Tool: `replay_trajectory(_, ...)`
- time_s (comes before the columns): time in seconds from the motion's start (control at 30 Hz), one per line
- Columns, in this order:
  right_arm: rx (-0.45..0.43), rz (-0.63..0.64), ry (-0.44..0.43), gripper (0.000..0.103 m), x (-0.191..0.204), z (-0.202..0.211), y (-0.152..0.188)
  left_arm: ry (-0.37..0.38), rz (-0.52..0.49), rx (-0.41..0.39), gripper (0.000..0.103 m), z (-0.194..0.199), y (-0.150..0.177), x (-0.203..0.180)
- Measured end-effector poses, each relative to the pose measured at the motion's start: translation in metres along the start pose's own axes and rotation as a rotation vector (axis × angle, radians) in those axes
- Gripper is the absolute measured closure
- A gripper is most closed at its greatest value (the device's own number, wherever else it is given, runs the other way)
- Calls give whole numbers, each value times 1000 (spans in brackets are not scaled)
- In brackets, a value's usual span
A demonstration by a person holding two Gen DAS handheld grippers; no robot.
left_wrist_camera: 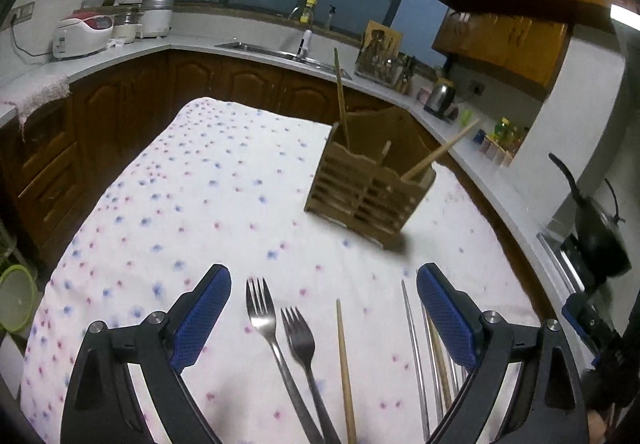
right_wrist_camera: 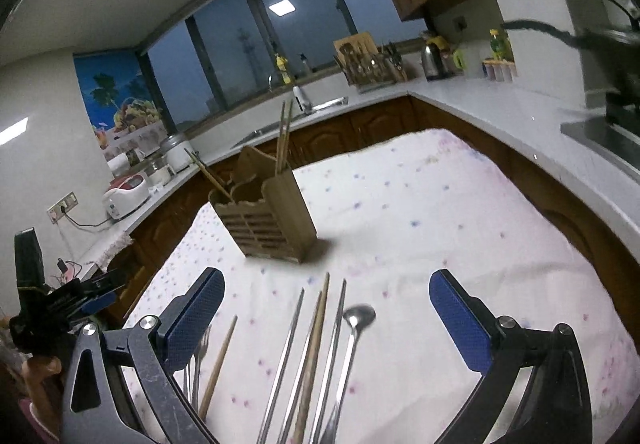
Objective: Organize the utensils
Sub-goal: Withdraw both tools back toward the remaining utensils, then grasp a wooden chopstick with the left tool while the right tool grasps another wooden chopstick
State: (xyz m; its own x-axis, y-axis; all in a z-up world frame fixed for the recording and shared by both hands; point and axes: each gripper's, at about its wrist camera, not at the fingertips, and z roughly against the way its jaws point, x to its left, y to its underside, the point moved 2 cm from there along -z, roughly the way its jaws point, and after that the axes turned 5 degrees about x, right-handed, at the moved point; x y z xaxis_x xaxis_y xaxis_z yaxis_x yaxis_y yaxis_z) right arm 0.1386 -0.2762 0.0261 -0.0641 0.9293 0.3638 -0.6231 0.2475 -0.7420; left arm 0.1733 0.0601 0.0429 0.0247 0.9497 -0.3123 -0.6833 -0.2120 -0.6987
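Note:
A wooden slatted utensil holder point(left_wrist_camera: 368, 183) stands on the flowered tablecloth point(left_wrist_camera: 192, 195) with wooden chopsticks point(left_wrist_camera: 342, 99) sticking out of it; it also shows in the right wrist view point(right_wrist_camera: 266, 219). My left gripper point(left_wrist_camera: 324, 284) is open and empty above two metal forks point(left_wrist_camera: 264, 320) and a wooden chopstick point(left_wrist_camera: 344, 364). Metal chopsticks point(left_wrist_camera: 414, 348) lie by its right finger. My right gripper point(right_wrist_camera: 326, 286) is open and empty above metal chopsticks point(right_wrist_camera: 286, 356), a wooden chopstick point(right_wrist_camera: 314, 348) and a metal spoon point(right_wrist_camera: 356, 328). Another wooden chopstick point(right_wrist_camera: 220, 356) lies to the left.
The table edges drop off to wooden cabinets point(left_wrist_camera: 120, 111) on the left and far side. A counter point(right_wrist_camera: 500, 111) with a sink, rice cookers, kettle and a knife rack runs around the room. A black pan point(left_wrist_camera: 600, 236) sits on a stove at the right.

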Motion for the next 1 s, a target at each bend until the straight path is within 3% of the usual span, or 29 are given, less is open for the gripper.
replay_trajectory(0.57, 59, -3, -5, 0, -3, -7, 15, -22, -74, 74, 9, -3, 20, -20)
replay_trajectory(1.0, 105, 18, -5, 1, 1, -22, 15, -26, -137, 141, 12, -29, 25, -35)
